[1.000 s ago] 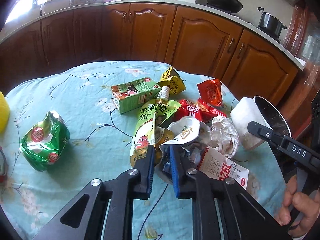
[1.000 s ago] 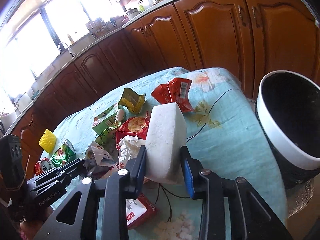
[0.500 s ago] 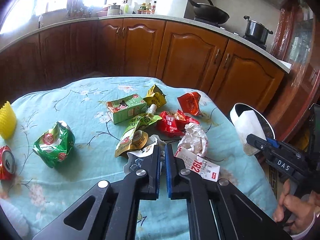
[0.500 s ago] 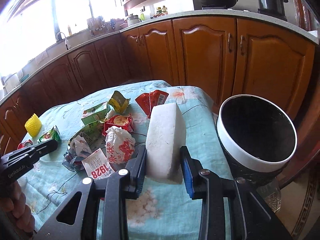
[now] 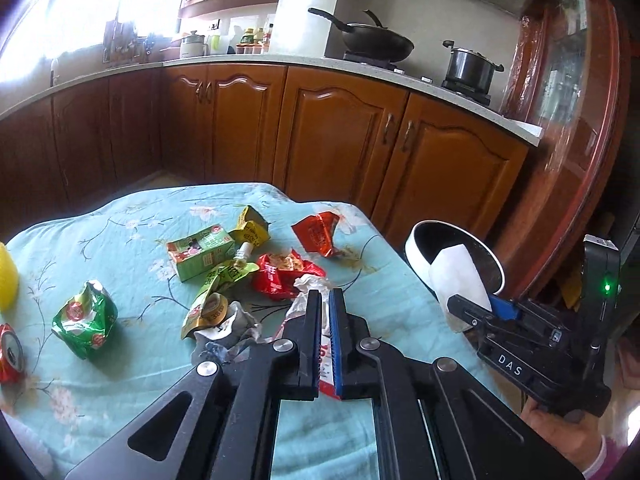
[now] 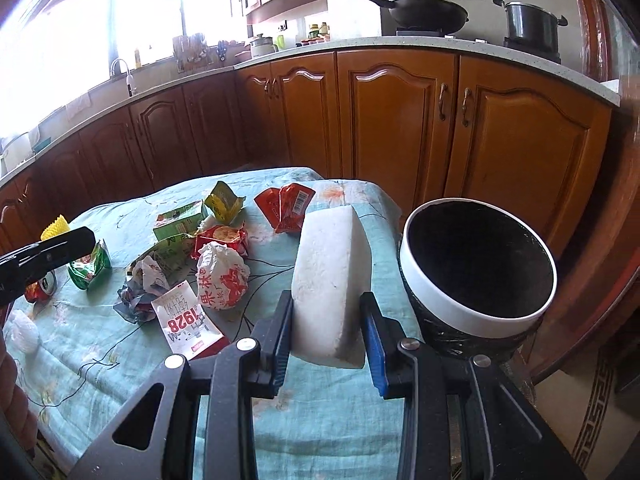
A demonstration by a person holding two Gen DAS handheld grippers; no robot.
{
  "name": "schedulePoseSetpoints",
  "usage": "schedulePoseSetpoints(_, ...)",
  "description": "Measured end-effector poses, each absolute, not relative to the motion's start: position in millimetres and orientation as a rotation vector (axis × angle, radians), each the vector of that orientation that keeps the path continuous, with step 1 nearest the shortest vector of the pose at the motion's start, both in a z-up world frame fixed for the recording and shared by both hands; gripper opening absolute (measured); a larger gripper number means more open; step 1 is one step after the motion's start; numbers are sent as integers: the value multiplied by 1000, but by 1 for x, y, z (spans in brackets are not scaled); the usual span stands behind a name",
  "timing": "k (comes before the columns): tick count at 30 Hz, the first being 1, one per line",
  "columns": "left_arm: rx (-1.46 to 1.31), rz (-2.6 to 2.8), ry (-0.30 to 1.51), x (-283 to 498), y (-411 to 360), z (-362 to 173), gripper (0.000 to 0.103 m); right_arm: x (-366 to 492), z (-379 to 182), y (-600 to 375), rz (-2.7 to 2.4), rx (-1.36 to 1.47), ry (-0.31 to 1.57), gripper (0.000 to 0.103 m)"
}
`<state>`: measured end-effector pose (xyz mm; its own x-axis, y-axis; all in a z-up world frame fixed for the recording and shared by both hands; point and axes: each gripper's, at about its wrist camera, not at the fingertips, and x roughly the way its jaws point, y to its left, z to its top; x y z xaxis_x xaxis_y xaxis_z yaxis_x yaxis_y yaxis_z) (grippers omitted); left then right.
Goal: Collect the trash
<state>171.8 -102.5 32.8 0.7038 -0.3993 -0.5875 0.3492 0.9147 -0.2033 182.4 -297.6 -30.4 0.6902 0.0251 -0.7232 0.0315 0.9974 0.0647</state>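
Trash lies on a table with a teal floral cloth (image 5: 132, 220): a green carton (image 5: 200, 254), red snack bags (image 5: 280, 276), a crumpled grey wrapper (image 5: 224, 332), a white paper ball with red print (image 6: 222, 276) and a "1928" slip (image 6: 186, 324). My left gripper (image 5: 325, 294) hangs above the pile, shut, with nothing in it; it also shows as left gripper (image 6: 86, 240). My right gripper (image 6: 326, 298) is shut on a white foam block (image 6: 332, 272), held beside the black bin with a white rim (image 6: 480, 320). In the left wrist view the block (image 5: 456, 276) is in front of the bin (image 5: 416, 240).
A crushed green bag (image 5: 86, 320), a red can (image 5: 10, 352) and a yellow object (image 5: 6, 280) lie at the table's left. The bin stands off the table's right edge, before a glass-fronted wooden cabinet (image 5: 560, 120). Brown kitchen cupboards (image 6: 400, 120) run behind.
Both grippers have risen and drawn back from the pile. The left jaws closed their small gap with nothing taken; the grey wrapper stays on the cloth. The right still holds the foam block.
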Motion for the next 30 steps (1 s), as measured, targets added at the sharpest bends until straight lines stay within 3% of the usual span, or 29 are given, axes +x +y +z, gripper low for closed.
schedulePoseSetpoints(11, -28, -425, 659, 177, -126, 36, 3, 172, -28, -335, 11, 192, 804, 33)
schedulePoseSetpoints(19, 8, -330, 782, 185, -103, -2, 3, 164, -41, -352, 82, 326, 830, 32)
schedulePoseSetpoints(21, 16, -318, 820, 188, -99, -11, 8, 162, -44, -350, 110, 347, 832, 32)
schedulePoseSetpoints(23, 45, -274, 836, 192, -97, -18, 45, 160, -46, -349, 133, 371, 834, 32)
schedulePoseSetpoints(25, 79, -223, 803, 196, -99, -20, 64, 159, -47, -345, 146, 379, 835, 32)
schedulePoseSetpoints(30, 132, -190, 802, 219, -106, -39, 66, 163, -54, -337, 166, 393, 858, 32)
